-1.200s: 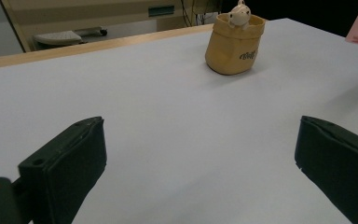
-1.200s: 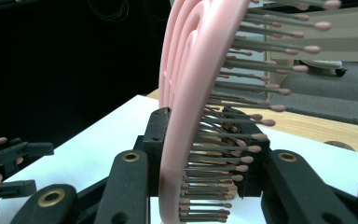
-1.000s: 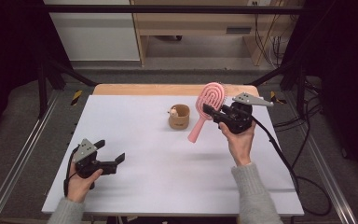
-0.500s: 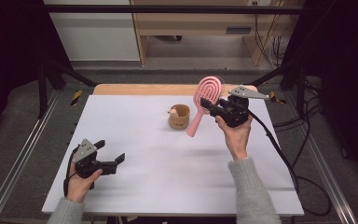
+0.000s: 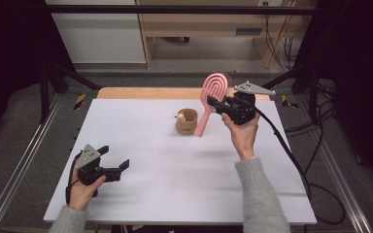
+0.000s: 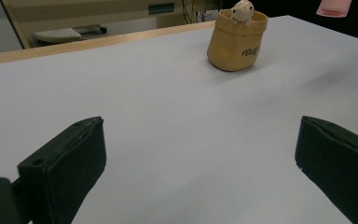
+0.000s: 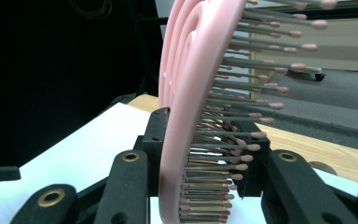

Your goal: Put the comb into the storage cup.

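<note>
The right gripper [image 5: 218, 103] is pinching a pink plastic hairbrush [image 5: 211, 97] with looped ribs and bead-tipped bristles, holding it aloft beside a tan pouch-shaped cup [image 5: 187, 121]. The left gripper [image 5: 112, 163] is resting spread on the smooth white surface [image 5: 175, 170].

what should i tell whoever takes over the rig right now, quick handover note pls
Right gripper: shut on the pink hairbrush, clamped across its head and held off the table, handle slanting down toward the cup.
Left gripper: open, nothing between the jaws, low over the near left of the white table.
Tan cup: upright mid-table, a small figure at its rim.
Done: brush picked up.
Left: probably lower the handle into the cup, then release; the left gripper could steady the cup.
</note>
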### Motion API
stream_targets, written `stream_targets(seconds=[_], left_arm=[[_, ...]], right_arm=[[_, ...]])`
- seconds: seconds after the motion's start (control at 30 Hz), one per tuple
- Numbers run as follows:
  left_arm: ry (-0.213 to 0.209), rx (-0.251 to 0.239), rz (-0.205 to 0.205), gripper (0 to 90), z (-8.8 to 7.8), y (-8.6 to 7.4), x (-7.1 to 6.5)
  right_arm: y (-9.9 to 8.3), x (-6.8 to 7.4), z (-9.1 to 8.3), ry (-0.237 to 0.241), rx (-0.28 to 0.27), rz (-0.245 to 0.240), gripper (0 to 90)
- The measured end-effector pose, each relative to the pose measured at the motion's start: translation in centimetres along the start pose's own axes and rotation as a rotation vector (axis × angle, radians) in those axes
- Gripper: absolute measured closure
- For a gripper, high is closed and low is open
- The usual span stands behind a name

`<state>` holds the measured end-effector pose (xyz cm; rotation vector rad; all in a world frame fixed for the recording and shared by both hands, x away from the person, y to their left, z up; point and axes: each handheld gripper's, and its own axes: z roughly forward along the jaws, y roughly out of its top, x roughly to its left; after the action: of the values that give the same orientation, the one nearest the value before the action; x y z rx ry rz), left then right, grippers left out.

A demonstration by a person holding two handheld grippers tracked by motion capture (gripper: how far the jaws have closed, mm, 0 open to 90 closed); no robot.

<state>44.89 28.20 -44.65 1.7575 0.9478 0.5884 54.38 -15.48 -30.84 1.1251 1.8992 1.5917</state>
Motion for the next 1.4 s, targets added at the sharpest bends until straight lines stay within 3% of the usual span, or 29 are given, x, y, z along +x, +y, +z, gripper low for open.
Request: stream_targets(seconds=[1.4], left_arm=[[-0.005, 0.003, 0.002, 1.9, 0.1, -0.2, 0.2]], right_arm=[[2.2, -0.8, 4.0, -0.082, -0.009, 0.001, 63.7]])
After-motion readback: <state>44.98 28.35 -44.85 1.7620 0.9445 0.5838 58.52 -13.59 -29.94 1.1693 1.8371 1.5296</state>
